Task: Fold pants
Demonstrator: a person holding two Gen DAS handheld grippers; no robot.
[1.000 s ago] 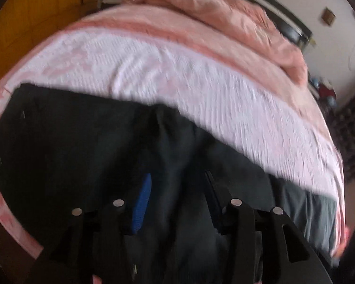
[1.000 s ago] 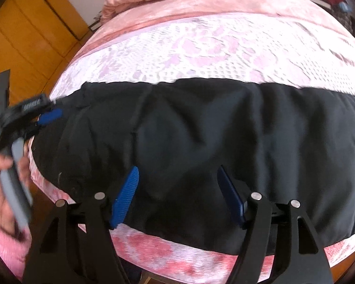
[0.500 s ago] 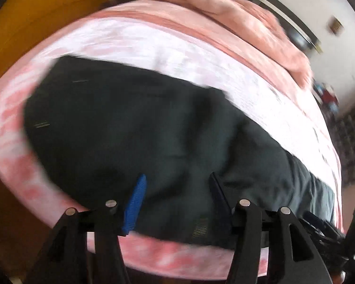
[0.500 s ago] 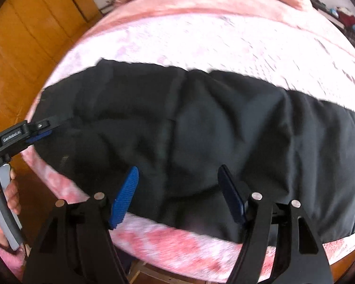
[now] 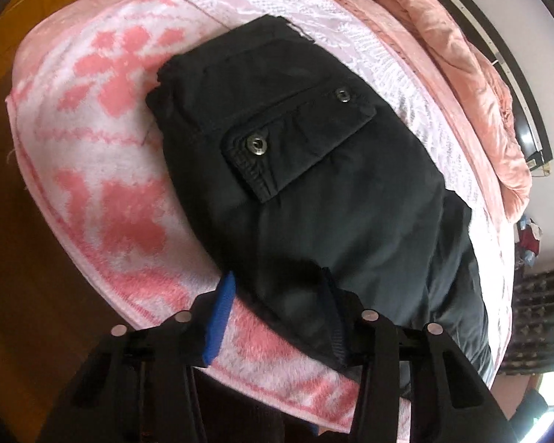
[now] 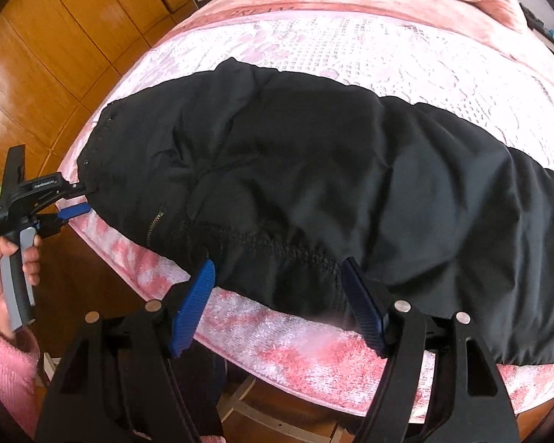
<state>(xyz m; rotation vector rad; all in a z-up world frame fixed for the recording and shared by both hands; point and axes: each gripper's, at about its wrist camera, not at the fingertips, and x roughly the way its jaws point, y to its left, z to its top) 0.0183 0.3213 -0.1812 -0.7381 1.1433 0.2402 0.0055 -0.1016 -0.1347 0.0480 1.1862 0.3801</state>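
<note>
The left hand-held gripper [image 5: 277, 295] has swung to the waist end of the black pants [image 6: 314, 170] sprawled across the pink bed [image 6: 314, 40], jaws closing around the hem, while the right hand-held gripper [image 6: 277, 291] hovers spread, unfolded still.

a bed [image 6: 351, 37] carries everything, covered by a pink and white plush blanket [image 5: 103, 170] with a flower pattern near its edge. black pants [image 6: 314, 170] lie spread across the blanket close to the near edge. a bunched pink quilt [image 5: 472, 85] lies at the far end.
</note>
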